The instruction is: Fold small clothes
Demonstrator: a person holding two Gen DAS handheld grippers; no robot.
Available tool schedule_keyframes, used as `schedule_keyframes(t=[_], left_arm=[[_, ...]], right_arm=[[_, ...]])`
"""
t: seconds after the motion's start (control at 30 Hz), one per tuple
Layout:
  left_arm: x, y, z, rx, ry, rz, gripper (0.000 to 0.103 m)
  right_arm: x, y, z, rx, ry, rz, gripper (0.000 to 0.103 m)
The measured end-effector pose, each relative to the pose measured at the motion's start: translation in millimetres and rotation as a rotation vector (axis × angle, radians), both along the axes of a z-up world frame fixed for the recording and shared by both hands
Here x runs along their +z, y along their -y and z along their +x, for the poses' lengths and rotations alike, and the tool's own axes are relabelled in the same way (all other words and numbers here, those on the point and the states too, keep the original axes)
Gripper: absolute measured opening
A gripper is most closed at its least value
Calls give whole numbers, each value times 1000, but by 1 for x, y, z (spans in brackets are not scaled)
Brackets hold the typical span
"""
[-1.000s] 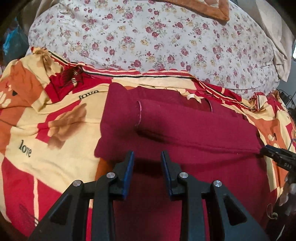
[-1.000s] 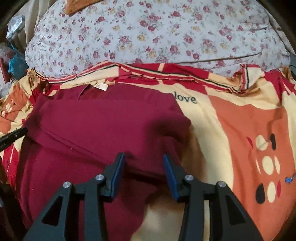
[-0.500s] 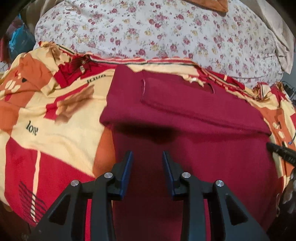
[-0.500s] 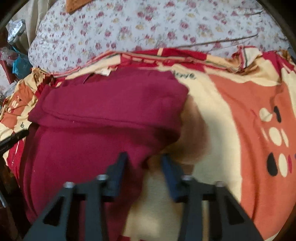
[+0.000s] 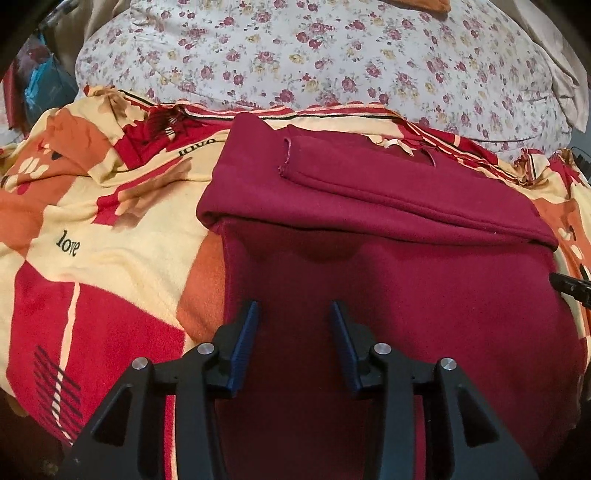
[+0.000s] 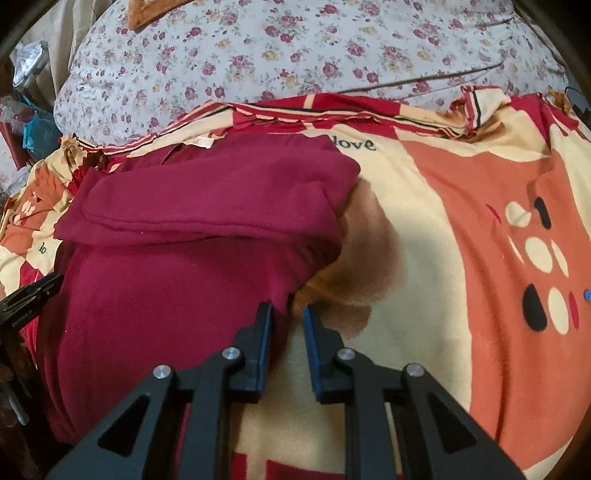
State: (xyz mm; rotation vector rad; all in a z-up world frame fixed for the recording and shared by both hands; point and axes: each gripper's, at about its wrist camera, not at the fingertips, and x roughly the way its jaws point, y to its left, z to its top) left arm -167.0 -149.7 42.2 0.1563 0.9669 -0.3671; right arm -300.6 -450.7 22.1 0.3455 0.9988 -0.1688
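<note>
While the dark red knit garment [image 5: 388, 280] lies spread on the bed, its far part sits folded over toward the near side, a sleeve [image 5: 369, 177] laid flat across the top of that fold and a pale label [image 6: 201, 143] showing at the far neckline. Under it runs the red, cream and orange printed blanket [image 5: 110, 258] with "love" lettering, covering the bed to left and right. Over the garment's near left portion hovers the left gripper [image 5: 293, 332], blue-padded fingers [image 5: 243, 339] set wide apart, nothing between them, only red fabric below. On the other side, the right gripper [image 6: 287, 325] sits at the garment's right edge, fingers [image 6: 264, 343] drawn narrow. The cloth's edge comes right up beside the left finger, with blanket showing in the gap; whether any fabric is pinched, I cannot tell. At the far side, beyond the blanket's striped border, bulges a white quilt with small red flowers [image 6: 295, 48]. A brown cloth corner [image 6: 142, 11] rests on it, far left in the right view.
</note>
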Motion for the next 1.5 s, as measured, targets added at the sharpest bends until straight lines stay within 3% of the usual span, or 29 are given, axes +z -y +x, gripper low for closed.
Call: schedule_keyframes(t=[0.23,0.7,0.9,1.17,1.27,1.5], left_arm=[[-1,-4,3,1,-20,-28,22],[9,-2,-16,-4,51,66,23],[25,-13,-31,14,73,56,23],[40,-22,-52,19,91,47,23],[40,-33,-58,9,37,15,23],[30,-73,-84,21,-56,37,23]], right_arm=[[-1,1,0,-6,3,10,17],[4,3,-8,-5,20,-6,17],[24,-2,-25,10,26,-34,17],[44,-18,-49,67,23,-18,35],[41,-26,-58,100,-2,24,45],[23,-54,-91,213,-83,144,49]])
